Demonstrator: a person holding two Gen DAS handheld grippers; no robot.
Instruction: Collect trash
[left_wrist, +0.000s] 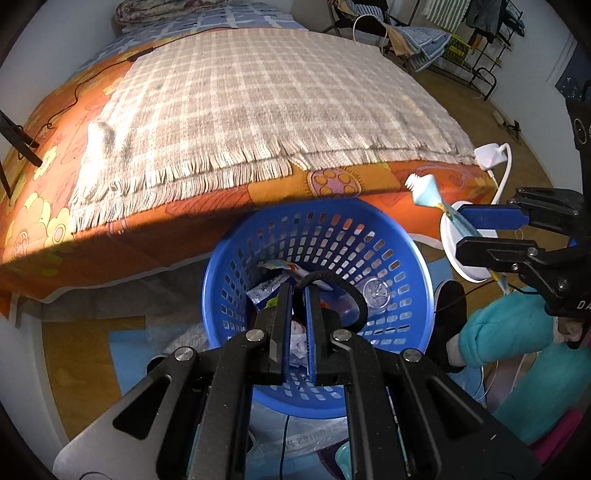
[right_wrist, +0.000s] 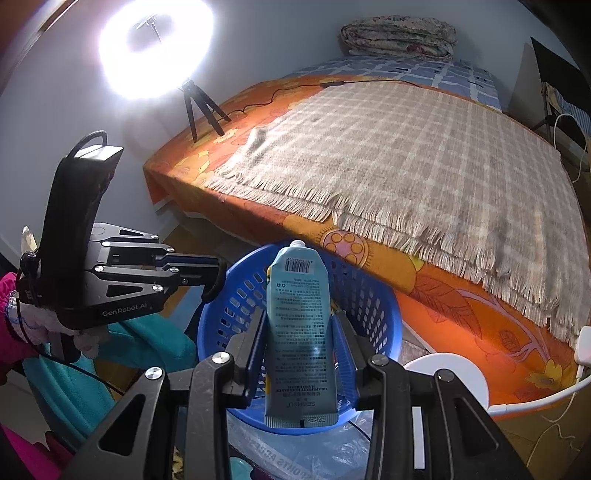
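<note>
A blue perforated basket (left_wrist: 351, 240) stands on the floor against the bed and holds wrappers and clear plastic. My left gripper (left_wrist: 298, 290) hangs over its opening, shut on a black elastic loop (left_wrist: 356, 301) that curls off to the right. In the right wrist view the same gripper (right_wrist: 218, 271) comes in from the left with the loop (right_wrist: 216, 286) drooping from its tips. My right gripper (right_wrist: 299, 317) is shut on a pale blue hand-cream tube (right_wrist: 297, 295), nozzle pointing away, above the basket's rim (right_wrist: 207, 332). From the left wrist view the tube (left_wrist: 424, 188) sticks up-left from that gripper (left_wrist: 465, 232).
The bed (left_wrist: 92, 229) has an orange flowered sheet and a fringed checked blanket (left_wrist: 258, 103). A ring light on a tripod (right_wrist: 199, 107) stands on its corner. A white round disc (right_wrist: 450, 376) and white charger (left_wrist: 489, 155) lie right of the basket. A person's teal-clad legs (left_wrist: 509, 325) are close by.
</note>
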